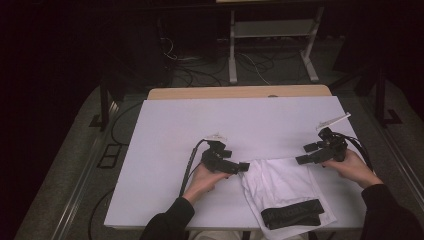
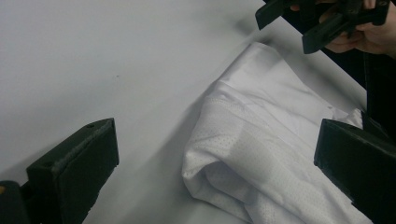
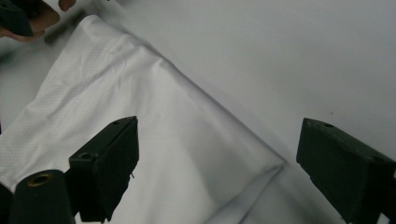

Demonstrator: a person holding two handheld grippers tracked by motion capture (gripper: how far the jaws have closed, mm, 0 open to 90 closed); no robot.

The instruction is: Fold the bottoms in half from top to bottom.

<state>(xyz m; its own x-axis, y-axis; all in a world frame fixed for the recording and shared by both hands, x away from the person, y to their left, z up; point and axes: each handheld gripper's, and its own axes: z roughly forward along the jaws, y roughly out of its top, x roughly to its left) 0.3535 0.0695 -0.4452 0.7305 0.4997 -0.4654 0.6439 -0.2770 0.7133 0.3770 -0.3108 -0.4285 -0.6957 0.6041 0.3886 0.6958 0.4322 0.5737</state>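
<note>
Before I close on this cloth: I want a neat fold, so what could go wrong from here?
1. The right gripper stands open over a bare corner of the white garment; closing may catch one layer only.
2. The left gripper faces a bunched, doubled edge, so a pull may drag folds askew.
3. The garment's black band lies at the table edge and could slide off.
</note>
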